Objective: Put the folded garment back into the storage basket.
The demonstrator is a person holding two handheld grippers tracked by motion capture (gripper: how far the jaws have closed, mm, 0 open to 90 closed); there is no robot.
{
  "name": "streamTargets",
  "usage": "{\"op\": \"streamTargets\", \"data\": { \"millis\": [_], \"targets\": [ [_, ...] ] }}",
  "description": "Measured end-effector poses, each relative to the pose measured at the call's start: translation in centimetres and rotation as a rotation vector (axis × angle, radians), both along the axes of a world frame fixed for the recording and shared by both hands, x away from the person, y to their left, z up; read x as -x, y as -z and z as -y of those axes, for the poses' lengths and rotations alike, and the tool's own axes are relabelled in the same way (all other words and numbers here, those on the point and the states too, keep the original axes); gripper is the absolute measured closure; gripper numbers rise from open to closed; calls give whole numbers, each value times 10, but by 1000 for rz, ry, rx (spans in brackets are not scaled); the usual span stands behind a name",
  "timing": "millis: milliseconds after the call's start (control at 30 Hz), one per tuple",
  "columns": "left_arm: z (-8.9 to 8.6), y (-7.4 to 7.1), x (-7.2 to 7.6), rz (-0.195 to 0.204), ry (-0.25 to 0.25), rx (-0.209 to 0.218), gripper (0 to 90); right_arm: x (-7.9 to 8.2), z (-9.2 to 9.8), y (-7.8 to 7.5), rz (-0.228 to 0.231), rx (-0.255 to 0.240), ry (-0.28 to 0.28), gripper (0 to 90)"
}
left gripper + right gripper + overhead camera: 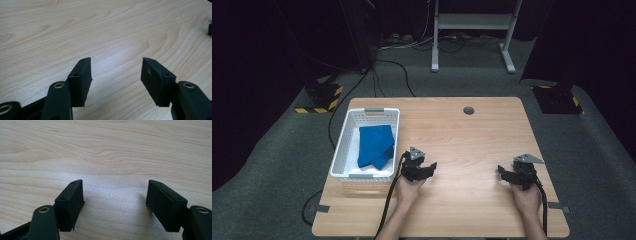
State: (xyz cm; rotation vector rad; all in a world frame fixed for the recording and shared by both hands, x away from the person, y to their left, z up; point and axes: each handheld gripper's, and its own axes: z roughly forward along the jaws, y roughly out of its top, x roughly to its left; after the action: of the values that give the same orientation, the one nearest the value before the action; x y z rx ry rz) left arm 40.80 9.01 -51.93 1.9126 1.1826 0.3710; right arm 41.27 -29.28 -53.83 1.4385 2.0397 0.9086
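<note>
My left gripper (430, 167) sits low over the wooden table (472, 135), just right of a white basket (343, 145). A folded blue cloth (375, 145) lies inside that basket. In the left gripper view the left gripper (116, 61) is open, with bare wood between its jaws. My right gripper (503, 171) rests near the table's right edge and points left. Its own view shows the right gripper (115, 183) open too, nothing between the black pads (72, 202).
A round cable hole (468, 110) sits near the table's far edge. Beyond the table stands a white frame (472, 22) on grey carpet, with cables on the floor. A dark bit of the other gripper (210, 28) shows at the right edge of the left gripper view.
</note>
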Motion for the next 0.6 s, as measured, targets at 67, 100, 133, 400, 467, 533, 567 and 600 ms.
{"op": "streamTargets", "data": {
  "millis": [67,100,133,400,467,533,567,600],
  "targets": [
    [0,1,1,9,-5,-26,414,0,0,0,0,0,-2,302],
    [-1,3,4,21,-9,-29,415,0,0,0,1,0,-2,301],
    [-2,5,5,17,-11,-24,416,0,0,0,0,0,-2,301],
    [-5,20,7,-8,-31,-25,414,0,0,0,0,0,-1,302],
    [-3,21,8,-4,-40,-26,414,0,0,0,0,0,-1,302],
    [-3,21,8,4,-38,-15,414,0,0,0,0,0,-1,302],
    [-2,21,7,1,-38,-27,414,0,0,0,0,0,-1,302],
    [-2,21,7,-4,-40,-33,411,0,0,0,1,0,-1,302]
  ]
}}
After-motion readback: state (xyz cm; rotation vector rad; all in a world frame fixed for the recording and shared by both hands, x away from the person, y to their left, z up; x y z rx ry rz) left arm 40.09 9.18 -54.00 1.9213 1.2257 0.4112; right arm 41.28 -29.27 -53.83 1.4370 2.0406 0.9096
